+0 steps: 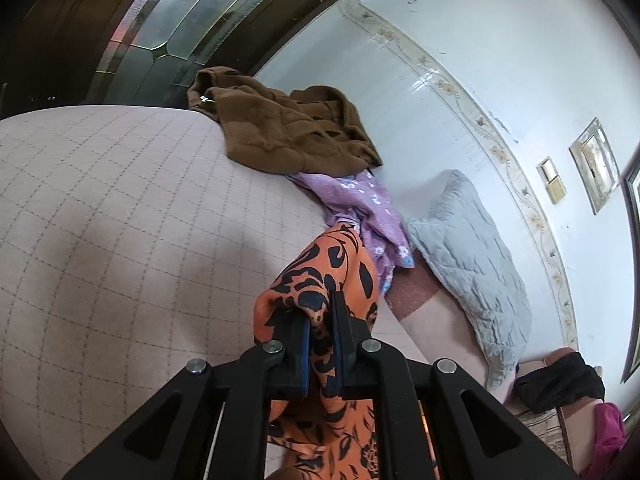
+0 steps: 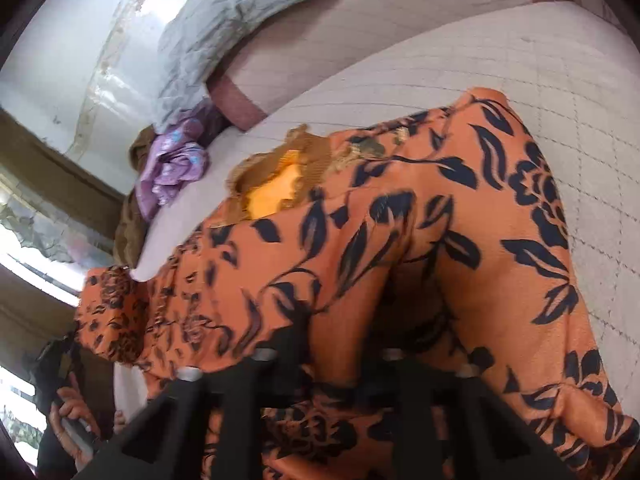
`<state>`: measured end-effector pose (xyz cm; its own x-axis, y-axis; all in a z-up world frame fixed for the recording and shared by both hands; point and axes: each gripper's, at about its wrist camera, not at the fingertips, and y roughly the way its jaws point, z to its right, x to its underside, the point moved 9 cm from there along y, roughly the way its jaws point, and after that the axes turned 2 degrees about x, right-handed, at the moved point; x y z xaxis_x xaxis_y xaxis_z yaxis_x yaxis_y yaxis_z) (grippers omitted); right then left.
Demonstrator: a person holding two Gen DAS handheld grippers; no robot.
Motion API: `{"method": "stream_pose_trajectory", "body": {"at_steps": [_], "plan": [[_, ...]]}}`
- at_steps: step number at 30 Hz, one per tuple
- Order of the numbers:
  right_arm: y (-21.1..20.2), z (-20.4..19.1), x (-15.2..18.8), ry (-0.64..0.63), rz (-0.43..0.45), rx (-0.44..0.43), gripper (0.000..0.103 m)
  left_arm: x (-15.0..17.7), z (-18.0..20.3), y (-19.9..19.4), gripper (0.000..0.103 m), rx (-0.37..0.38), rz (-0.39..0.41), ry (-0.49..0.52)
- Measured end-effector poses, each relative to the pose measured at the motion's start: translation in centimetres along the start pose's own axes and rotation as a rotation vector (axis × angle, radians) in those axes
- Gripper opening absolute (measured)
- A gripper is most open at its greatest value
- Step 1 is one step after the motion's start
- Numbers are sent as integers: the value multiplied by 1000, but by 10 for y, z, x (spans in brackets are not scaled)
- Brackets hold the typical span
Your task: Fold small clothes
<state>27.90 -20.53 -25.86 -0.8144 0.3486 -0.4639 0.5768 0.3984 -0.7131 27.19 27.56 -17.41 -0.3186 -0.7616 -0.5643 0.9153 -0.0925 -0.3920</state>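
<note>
Left gripper (image 1: 320,320) clamped on a fold of orange floral garment (image 1: 320,276), raised above quilted bed cover (image 1: 120,208). Right gripper (image 2: 340,344) buried beneath same garment (image 2: 400,240); jaw state indiscernible. Beyond: purple floral cloth (image 1: 360,200), brown coat (image 1: 288,128), grey pillow (image 1: 468,248).

Orange garment (image 1: 320,276) (black leaf print), brown coat (image 1: 288,128), purple floral cloth (image 1: 360,200), grey quilted pillow (image 1: 468,248)

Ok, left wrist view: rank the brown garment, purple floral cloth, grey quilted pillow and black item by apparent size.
1. grey quilted pillow and brown garment: alike, unranked.
2. purple floral cloth.
3. black item, partly hidden.
</note>
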Motion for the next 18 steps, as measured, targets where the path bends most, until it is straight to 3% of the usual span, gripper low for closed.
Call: {"method": "stream_pose_trajectory", "body": {"at_steps": [6, 9, 15, 18], "plan": [[-36, -73, -18, -205, 89, 19, 14, -3, -14, 1, 7, -21, -6, -28], [-32, -121, -28, -280, 94, -11, 14, -6, -17, -1, 7, -9, -5, -44], [32, -198, -10, -366, 15, -27, 14, -8, -16, -3, 7, 9, -6, -61], [77, -226, 17, -376, -79, -55, 18, -10, -18, -4, 7, 18, -5, -77]]}}
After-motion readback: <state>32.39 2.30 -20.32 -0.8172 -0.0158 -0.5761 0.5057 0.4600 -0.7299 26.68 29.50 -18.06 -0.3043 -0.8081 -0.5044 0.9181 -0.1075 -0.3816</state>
